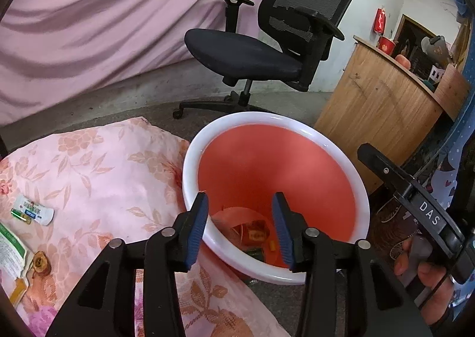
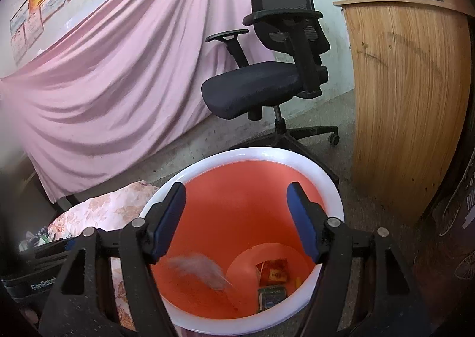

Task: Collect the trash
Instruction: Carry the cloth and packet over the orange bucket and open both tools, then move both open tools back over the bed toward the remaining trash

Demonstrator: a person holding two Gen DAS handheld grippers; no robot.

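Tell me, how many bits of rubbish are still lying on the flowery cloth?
3: a white wrapper near the left edge, a green-and-white packet below it, and a small brown scrap beside that. More may be hidden out of frame.

Soft, even daylight fills both views, with faint shadows. Fisheye bending curves the edges into dark corners. A pale scrap below the right gripper is motion-blurred.

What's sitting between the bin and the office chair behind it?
Nothing: in the right wrist view only bare grey floor separates the bin rim from the office chair; the chair's wheeled base reaches almost to the rim.
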